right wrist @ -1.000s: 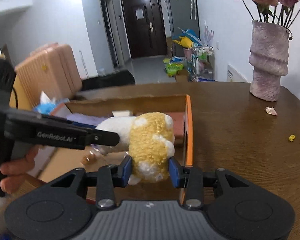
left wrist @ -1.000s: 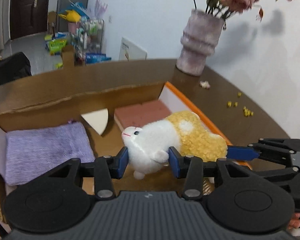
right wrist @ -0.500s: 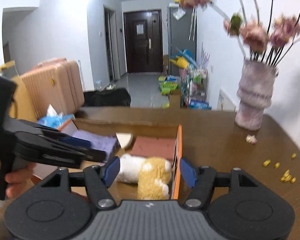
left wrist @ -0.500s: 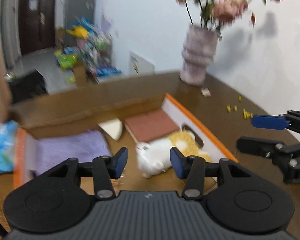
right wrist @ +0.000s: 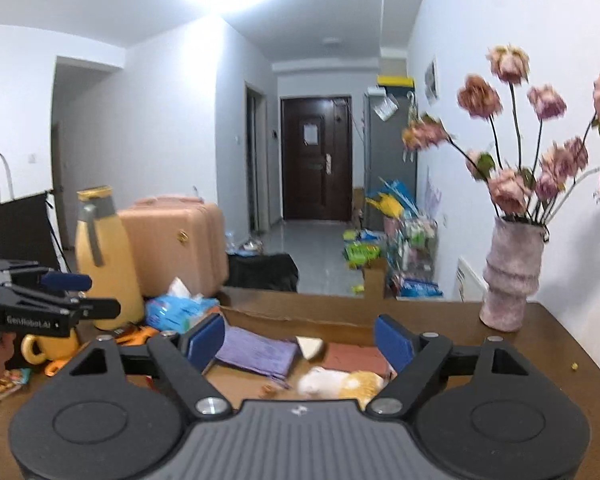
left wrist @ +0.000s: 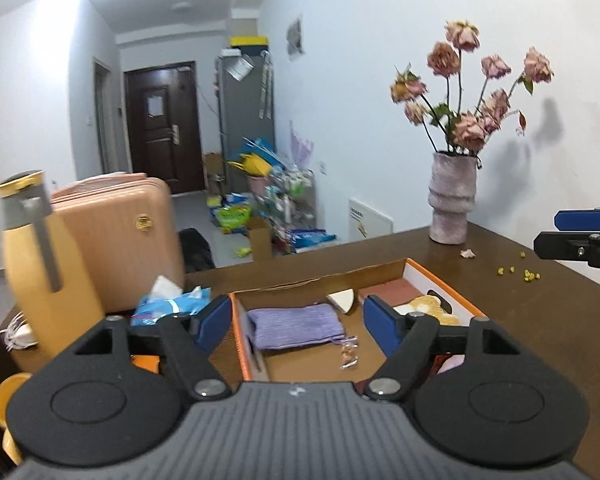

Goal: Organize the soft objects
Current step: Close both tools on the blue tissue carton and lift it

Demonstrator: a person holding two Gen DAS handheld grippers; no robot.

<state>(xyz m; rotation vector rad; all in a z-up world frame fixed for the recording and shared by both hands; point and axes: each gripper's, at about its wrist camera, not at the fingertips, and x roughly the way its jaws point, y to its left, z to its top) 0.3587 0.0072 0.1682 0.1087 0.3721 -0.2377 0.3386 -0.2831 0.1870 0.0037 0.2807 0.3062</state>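
Observation:
An orange-rimmed cardboard box (left wrist: 447, 287) lies open on the brown table. In it lie a folded purple cloth (left wrist: 296, 326), a reddish pad (left wrist: 392, 292), a white wedge (left wrist: 342, 300) and a white-and-yellow plush toy (right wrist: 340, 384); the left wrist view shows only the toy's yellow end (left wrist: 434, 308) behind a finger. My left gripper (left wrist: 296, 326) is open and empty, raised above the box. My right gripper (right wrist: 300, 340) is open and empty, raised above the box too. Each gripper shows at the edge of the other's view (left wrist: 580, 236) (right wrist: 60, 296).
A vase of dried pink flowers (left wrist: 452, 208) stands at the table's far right, with yellow crumbs (left wrist: 520, 274) near it. A yellow thermos (left wrist: 40, 268), a tissue pack (left wrist: 168, 304) and a yellow cup (right wrist: 48, 346) stand left of the box. A pink suitcase (left wrist: 132, 240) is behind.
Both grippers let go of the plush toy, opened wide and drew up and back from the box. The toy now lies in the box's right side.

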